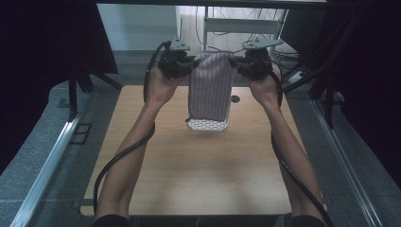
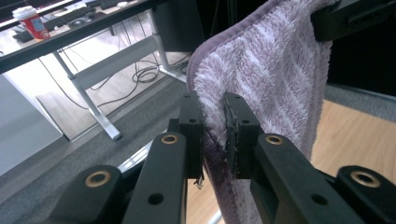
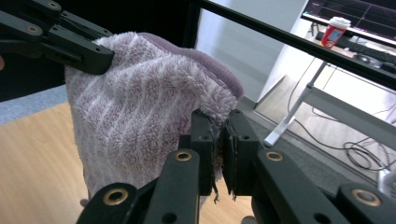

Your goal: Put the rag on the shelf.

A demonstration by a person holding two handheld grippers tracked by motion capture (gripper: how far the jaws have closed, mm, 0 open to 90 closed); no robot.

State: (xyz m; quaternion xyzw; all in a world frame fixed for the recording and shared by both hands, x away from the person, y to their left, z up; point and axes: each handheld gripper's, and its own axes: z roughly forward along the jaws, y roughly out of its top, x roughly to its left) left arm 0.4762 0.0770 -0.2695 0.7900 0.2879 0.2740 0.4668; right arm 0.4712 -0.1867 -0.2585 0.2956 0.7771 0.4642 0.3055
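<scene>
Towel (image 1: pixel 211 87), purple with pale stripes, hangs lifted above the far half of the wooden table (image 1: pixel 198 175), its top corners pinched by the left gripper (image 1: pixel 183 64) at about ten o'clock and the right gripper (image 1: pixel 242 64) at about two o'clock, each pair of jaws pressed onto the fluffy edge. Under its lower hem, near the table's twelve o'clock, a white patterned item (image 1: pixel 208 125) peeks out, and whether that is a container I cannot tell. Off on a background desk stands a red paper cup (image 3: pixel 335 29) with a white lid; its printing is too blurred to read.
</scene>
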